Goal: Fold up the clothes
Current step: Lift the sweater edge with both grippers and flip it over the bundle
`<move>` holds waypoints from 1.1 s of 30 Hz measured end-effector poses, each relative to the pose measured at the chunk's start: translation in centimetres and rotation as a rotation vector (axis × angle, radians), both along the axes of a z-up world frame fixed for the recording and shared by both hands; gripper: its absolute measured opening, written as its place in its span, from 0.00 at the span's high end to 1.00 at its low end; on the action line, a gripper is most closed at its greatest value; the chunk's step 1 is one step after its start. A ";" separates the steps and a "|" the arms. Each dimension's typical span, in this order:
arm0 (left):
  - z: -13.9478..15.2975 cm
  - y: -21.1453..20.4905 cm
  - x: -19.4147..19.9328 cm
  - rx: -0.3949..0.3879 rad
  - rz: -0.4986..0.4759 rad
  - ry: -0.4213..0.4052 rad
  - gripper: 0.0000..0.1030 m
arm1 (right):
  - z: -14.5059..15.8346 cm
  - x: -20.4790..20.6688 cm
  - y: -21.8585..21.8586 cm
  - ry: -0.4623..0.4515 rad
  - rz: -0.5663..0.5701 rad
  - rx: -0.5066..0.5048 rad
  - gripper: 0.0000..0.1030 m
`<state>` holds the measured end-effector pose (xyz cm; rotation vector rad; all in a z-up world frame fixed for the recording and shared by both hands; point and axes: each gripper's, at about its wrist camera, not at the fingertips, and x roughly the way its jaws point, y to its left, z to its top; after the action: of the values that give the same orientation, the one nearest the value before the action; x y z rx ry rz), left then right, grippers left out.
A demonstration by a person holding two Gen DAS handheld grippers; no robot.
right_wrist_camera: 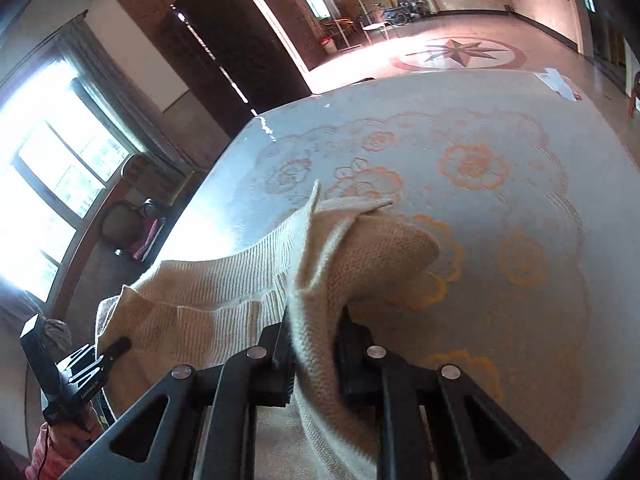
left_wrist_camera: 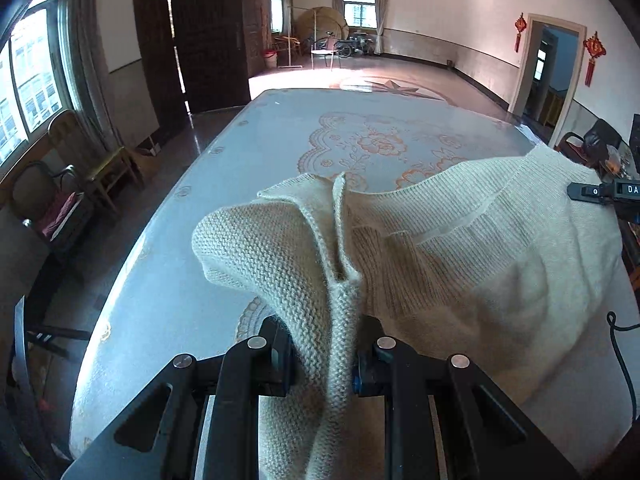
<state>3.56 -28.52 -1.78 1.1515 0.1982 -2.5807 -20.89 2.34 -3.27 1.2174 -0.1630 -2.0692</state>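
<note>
A cream knitted sweater hangs lifted over the table, stretched between both grippers. My left gripper is shut on one bunched corner of the knit, which pokes up past the jaws. In the right wrist view my right gripper is shut on the opposite corner of the sweater, its ribbed edge folded over the fingers. Each camera catches the other tool at the sweater's far end: the right gripper at the picture's right edge, the left gripper at the lower left, held by a hand in a pink sleeve.
The table wears a pale cloth with an orange floral pattern under a glossy cover. Wooden chairs stand along its left side by the windows. A dark wooden door and open tiled floor lie beyond the far edge.
</note>
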 end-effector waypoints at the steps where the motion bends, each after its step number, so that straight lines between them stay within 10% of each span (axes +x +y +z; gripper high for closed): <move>1: 0.2 -0.3 0.8 -0.009 0.022 0.004 0.80 | 0.3 0.0 -1.6 0.006 0.028 -0.006 0.86; 20: -1.5 -6.1 16.9 0.000 0.459 -0.024 0.79 | 0.7 5.6 -30.8 0.030 0.549 -0.012 0.86; 33: -6.2 -7.8 19.3 0.098 0.533 -0.108 0.79 | -1.5 4.5 -40.1 0.061 0.549 0.125 0.86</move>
<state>22.82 -36.37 -8.01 1.0877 0.5330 -2.0558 -16.35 -37.79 -4.77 1.1161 0.3041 -1.6464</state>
